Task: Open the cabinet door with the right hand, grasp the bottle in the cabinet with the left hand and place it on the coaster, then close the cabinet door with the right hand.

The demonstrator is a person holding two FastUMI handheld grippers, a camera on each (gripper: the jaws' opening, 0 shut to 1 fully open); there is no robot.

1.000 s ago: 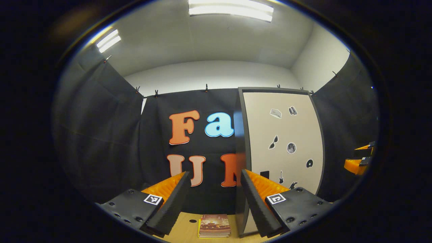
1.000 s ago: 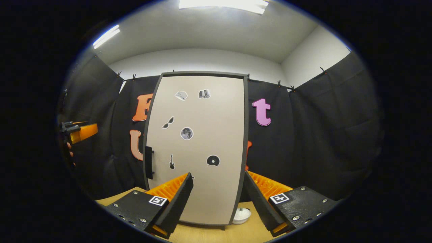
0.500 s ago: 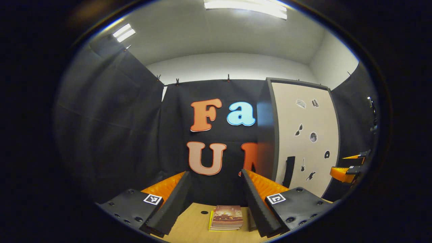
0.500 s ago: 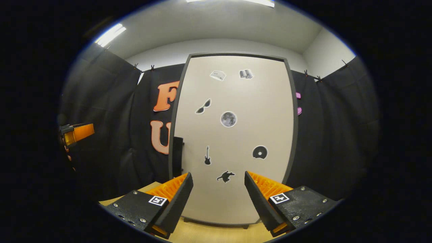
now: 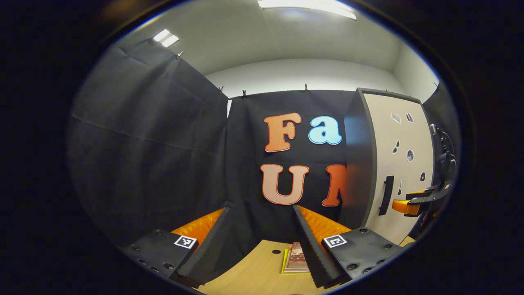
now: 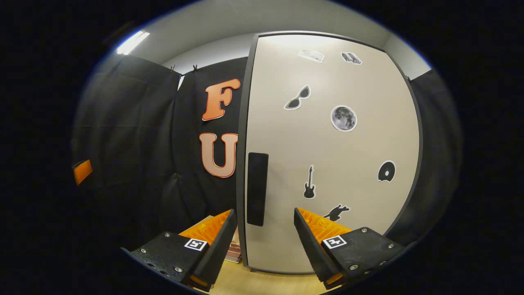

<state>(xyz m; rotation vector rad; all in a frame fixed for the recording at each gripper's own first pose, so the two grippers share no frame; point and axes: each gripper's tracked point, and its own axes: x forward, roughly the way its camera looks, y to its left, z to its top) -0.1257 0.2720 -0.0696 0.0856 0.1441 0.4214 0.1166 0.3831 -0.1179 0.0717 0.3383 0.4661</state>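
Over the last second the right tongs (image 6: 264, 213) have closed in on the cabinet door (image 6: 335, 155), so the black handle (image 6: 257, 189) at its left edge now stands just above the gap between the wide-spread, empty jaws. The door is still shut, so the bottle behind it is hidden and opening has yet to begin. The left tongs (image 5: 262, 213), also gaping and empty, have swung away to the left, over the desk (image 5: 254, 270) and a stack of books (image 5: 295, 263), the cabinet off to their right.
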